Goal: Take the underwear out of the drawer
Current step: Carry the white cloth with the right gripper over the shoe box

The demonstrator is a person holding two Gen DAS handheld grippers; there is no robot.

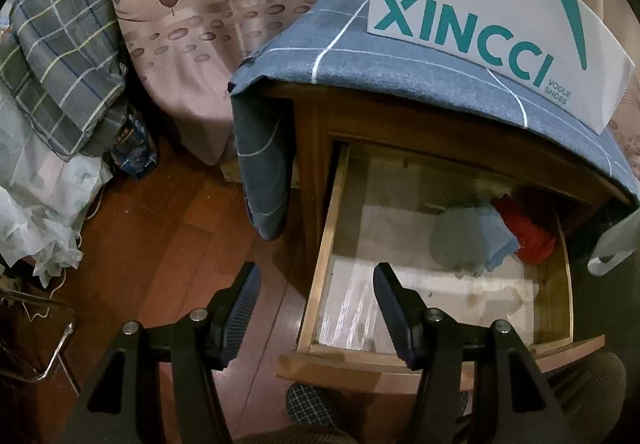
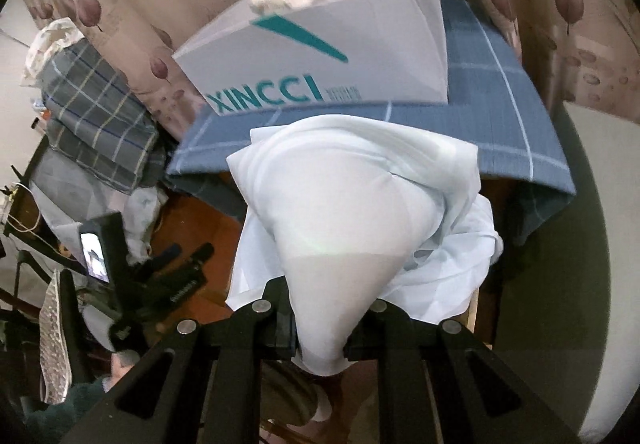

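The wooden drawer (image 1: 320, 264) stands pulled open below the cloth-covered nightstand. Inside at its back right lie grey underwear (image 1: 456, 240), a light blue piece (image 1: 498, 240) and a red piece (image 1: 530, 236). My left gripper (image 1: 316, 308) is open and empty, hovering over the drawer's front left corner. My right gripper (image 2: 320, 328) is shut on pale white-blue underwear (image 2: 352, 203), held up in front of the nightstand; the fabric covers the fingertips. A bit of that fabric shows at the right edge of the left wrist view (image 1: 616, 244).
A white XINCCI shoe box (image 1: 480, 15) sits on the blue checked cloth (image 1: 360, 55) over the nightstand. A plaid bundle (image 1: 64, 55) and plastic bags (image 1: 36, 203) lie left on the wood floor (image 1: 180, 244). A curtain (image 1: 200, 3) hangs behind.
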